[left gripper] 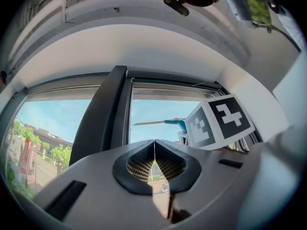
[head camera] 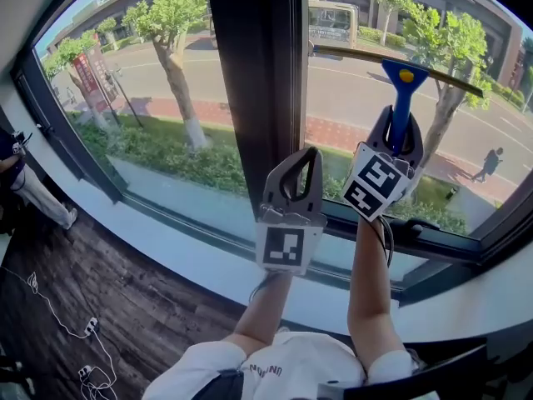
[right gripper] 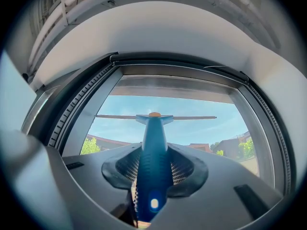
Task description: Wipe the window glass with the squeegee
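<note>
Clamping squeegee [head camera: 405,77] handle, R gripper [head camera: 401,132] has blade at window glass [head camera: 350,90]; L gripper [head camera: 306,158] closed, empty.

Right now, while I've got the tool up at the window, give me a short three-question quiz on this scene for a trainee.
1. True or false: the left gripper holds the squeegee.
2. In the head view, on which side of the dark post is the squeegee's blade? A left, B right, C straight across it.
3. Fill in: the left gripper's fingers are ____.

Key
1. False: the right gripper grips its blue handle.
2. B.
3. Shut, with nothing between them.
</note>
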